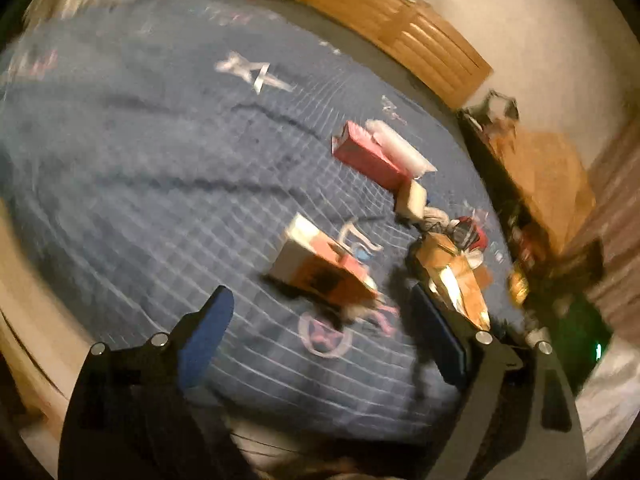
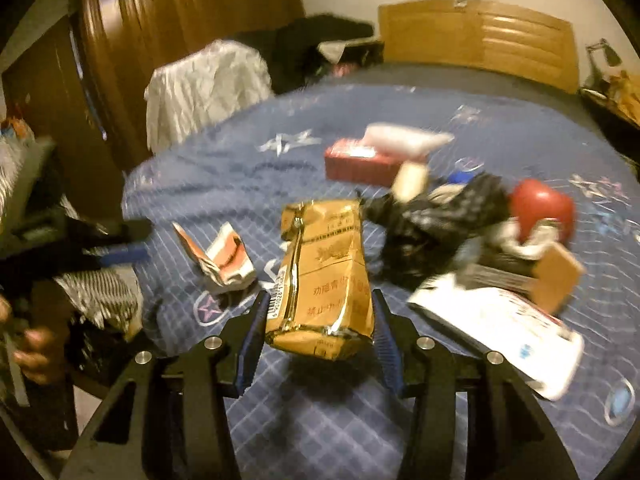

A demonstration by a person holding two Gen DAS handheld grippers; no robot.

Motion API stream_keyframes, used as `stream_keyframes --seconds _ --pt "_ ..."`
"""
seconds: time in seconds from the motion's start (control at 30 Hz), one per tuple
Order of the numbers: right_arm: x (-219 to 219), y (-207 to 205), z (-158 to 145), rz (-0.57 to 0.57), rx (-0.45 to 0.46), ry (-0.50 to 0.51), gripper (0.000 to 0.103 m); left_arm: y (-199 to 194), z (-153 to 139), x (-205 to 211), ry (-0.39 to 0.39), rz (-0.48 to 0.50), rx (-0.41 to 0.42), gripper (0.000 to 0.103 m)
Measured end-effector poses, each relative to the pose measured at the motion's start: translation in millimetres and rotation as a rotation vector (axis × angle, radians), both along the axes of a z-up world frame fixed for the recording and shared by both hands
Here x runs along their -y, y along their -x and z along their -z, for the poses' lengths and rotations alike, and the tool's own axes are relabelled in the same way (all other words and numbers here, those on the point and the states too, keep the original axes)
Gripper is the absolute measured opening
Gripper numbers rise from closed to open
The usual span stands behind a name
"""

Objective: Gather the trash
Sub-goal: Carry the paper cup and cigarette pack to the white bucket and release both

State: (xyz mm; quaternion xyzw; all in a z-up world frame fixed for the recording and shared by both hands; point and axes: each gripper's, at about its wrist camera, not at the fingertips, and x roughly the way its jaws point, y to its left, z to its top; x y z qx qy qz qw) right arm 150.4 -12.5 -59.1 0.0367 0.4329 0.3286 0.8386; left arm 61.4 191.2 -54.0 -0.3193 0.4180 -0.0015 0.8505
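Now the right gripper [image 2: 318, 330] clamps the gold packet [image 2: 322, 276] just above the blue bedspread [image 2: 320, 432]; the crinkly foil could slip out. Left gripper [image 1: 320, 328] hangs wide open, empty, near the orange-and-white carton [image 1: 316, 264].

Glossy foil-like gold packet [image 2: 324, 276], matt quilted cloth bedspread [image 2: 500, 128], smooth varnished wooden headboard [image 2: 480, 36].

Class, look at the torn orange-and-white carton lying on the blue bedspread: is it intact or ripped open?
Ripped open. In the right wrist view the orange-and-white carton is split, its flaps splayed apart and crumpled on the bedspread.
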Motion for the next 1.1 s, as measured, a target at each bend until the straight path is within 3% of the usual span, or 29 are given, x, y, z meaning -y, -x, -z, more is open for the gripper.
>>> stream_keyframes --seconds 0.07,0.3,0.4,0.47,0.8,1.1 --pt "16.9 8.7 -10.1 0.025 0.001 -0.031 0.052 -1.8 7.7 8.4 0.084 -0.077 -0.023 0.089" --pt "52.2 33.9 -8.3 0.076 -0.057 -0.070 0.052 -27.1 34.7 38.5 0.028 -0.203 -0.071 0.088" --pt "60.5 40.0 -7.1 0.088 -0.060 -0.080 0.052 -26.9 46.0 33.7 0.041 -0.220 -0.063 0.048" --pt "66.0 42.9 -9.0 0.093 -0.056 -0.094 0.052 -23.5 47.5 27.4 0.086 -0.182 -0.042 0.043" --pt "63.9 64.2 -28.9 0.055 0.027 -0.116 0.052 10.2 10.0 24.3 -0.062 -0.190 0.065 0.043" --pt "109.4 78.4 -49.4 0.251 0.113 -0.137 0.052 8.9 -44.2 91.3 -0.277 -0.032 0.222 0.043"
